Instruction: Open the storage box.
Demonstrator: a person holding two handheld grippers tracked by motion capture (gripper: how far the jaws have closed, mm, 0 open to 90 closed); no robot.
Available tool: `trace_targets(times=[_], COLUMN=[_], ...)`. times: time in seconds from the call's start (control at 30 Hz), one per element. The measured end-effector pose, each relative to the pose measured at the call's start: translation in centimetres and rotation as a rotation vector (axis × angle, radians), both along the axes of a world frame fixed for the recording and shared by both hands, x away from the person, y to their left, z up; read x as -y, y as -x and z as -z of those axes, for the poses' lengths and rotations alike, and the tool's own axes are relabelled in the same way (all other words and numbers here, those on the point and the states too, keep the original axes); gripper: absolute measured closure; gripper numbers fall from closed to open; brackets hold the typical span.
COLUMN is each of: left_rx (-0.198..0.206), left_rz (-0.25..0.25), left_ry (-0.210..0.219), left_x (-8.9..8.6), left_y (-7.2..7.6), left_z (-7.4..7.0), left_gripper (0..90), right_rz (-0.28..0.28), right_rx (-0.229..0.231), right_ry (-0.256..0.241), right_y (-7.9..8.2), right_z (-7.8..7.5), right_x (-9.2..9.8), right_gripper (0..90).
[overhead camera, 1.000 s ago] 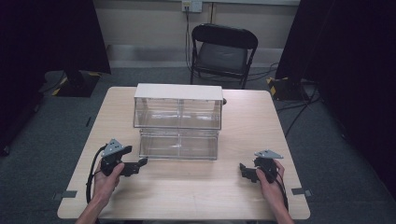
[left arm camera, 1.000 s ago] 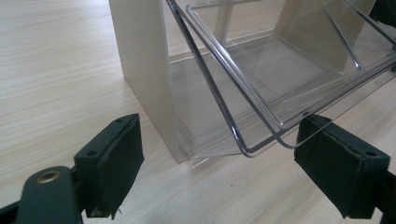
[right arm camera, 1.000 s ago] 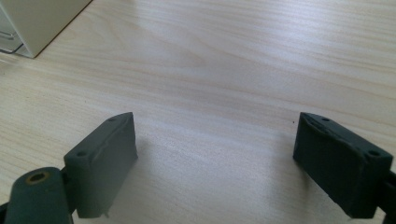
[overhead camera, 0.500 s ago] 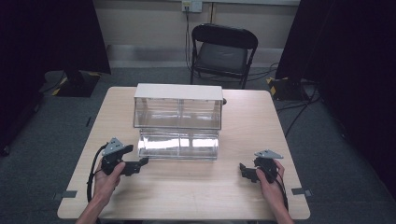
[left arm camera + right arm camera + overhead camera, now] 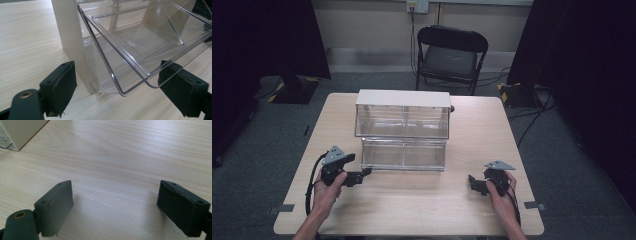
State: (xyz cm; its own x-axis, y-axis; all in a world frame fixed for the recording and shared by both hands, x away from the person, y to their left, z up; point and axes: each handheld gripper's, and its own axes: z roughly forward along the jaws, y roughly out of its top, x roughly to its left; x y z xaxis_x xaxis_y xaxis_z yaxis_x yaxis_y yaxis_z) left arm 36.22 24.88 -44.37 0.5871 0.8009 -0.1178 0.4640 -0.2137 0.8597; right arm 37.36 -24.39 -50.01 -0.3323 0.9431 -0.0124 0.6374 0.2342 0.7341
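Observation:
A white cabinet [image 5: 402, 98] with clear plastic drawers stands at the middle of the wooden table [image 5: 412, 205]. Its lower clear drawer [image 5: 404, 155] sticks out toward me and looks empty. My left gripper [image 5: 364, 174] is open just in front of the drawer's left front corner. In the left gripper view the drawer [image 5: 140, 42] hangs tilted out past the cabinet's side wall [image 5: 68, 32], and its front corner lies between the jaws of the gripper [image 5: 117, 87], apart from both. My right gripper [image 5: 473, 182] is open over bare wood at the front right [image 5: 115, 207].
A black folding chair [image 5: 451, 55] stands beyond the table's far edge. Cables run over the grey carpet at the right [image 5: 532, 120]. A corner of the cabinet [image 5: 20, 130] appears at the top left of the right gripper view. Dark curtains flank the room.
The reflections on the pulled-out drawer have shifted a little. Both hands and grippers have stayed almost where they were.

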Motion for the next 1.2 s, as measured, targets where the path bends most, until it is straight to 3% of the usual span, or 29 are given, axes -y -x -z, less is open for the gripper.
trace_targets(times=[0.4,0.77,0.87,0.93,1.2], left_rx=[0.003,0.012,0.013,0.017,0.012], left_rz=[-0.006,0.021,0.026,0.027,0.031], left_ry=[-0.014,-0.019,-0.04,-0.014,-0.024], left_x=[0.2,1.1,1.4,1.5,1.5], left_y=[0.1,-0.1,-0.4,-0.5,-0.8], left_z=[-0.1,-0.7,-1.0,-1.1,-1.4], left_gripper=[15.8,15.3,15.3,15.2,15.4], right_rz=[0.0,0.0,0.0,0.0,0.0], right_rx=[0.0,0.0,0.0,0.0,0.0], right_ry=[0.0,0.0,0.0,0.0,0.0], right_y=[0.0,0.0,0.0,0.0,0.0], right_z=[0.0,0.0,0.0,0.0,0.0], right_x=[0.0,0.0,0.0,0.0,0.0], right_gripper=[12.5,12.5,12.6,12.6,12.6])
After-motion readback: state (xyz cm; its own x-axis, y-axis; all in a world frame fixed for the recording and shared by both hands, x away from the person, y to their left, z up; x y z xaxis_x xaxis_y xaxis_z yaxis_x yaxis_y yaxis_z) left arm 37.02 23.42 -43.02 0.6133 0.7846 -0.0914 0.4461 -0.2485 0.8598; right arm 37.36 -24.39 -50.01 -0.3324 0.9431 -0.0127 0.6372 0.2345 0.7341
